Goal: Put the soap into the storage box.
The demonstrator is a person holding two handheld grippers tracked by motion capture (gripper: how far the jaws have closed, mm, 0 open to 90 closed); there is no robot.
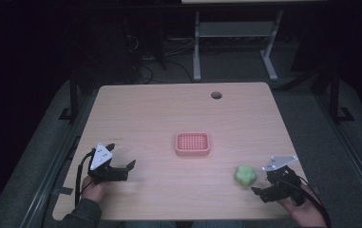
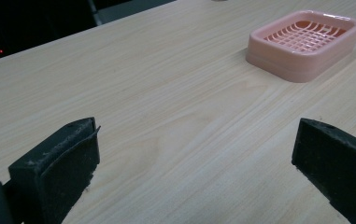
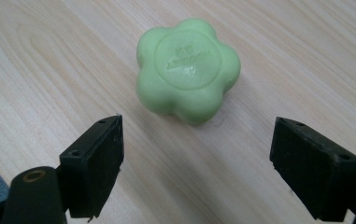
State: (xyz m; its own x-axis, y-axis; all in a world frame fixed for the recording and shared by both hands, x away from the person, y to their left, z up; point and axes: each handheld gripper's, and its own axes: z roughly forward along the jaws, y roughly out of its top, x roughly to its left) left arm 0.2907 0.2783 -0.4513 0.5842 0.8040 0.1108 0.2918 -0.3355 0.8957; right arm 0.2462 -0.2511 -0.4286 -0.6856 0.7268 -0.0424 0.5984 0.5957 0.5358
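Green soap [image 3: 188,70] lettering blurred, right claw [image 3: 196,170] apart, left claw [image 2: 194,168] apart.

A green flower-shaped soap bar [image 1: 245,175] lies flat on the light wood table [image 1: 159,114], toward its near right side, a round embossed stamp on its top face. A pink soap dish [image 1: 193,143] with a slotted grid insert sits upright and empty near the table's middle, well apart from the soap.
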